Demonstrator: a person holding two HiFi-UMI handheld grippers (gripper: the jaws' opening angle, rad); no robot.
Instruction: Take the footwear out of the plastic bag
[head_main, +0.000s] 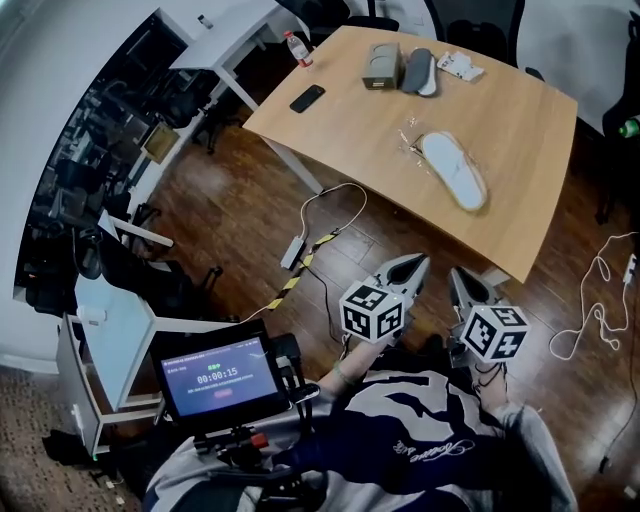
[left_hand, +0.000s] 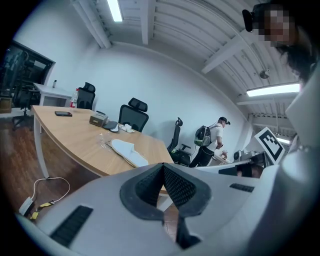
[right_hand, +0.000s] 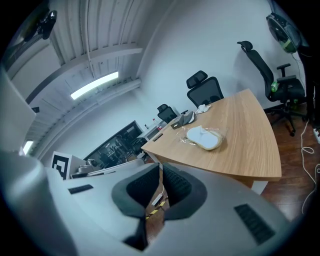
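White slipper in its clear bag on the table; both tongs closed and empty, well short of it.

The slipper is pale, long and oval, lying flat in a crinkled plastic bag right of centre in the head view, near the front edge of the wooden table. Toward the upper middle lie a phone, a small box and a dark slipper-like shape. At the lower middle, the left gripper has its pads together and the right gripper shows only a slit, with nothing between the jaws of either. Whether the bag holds one slipper or two cannot be told.
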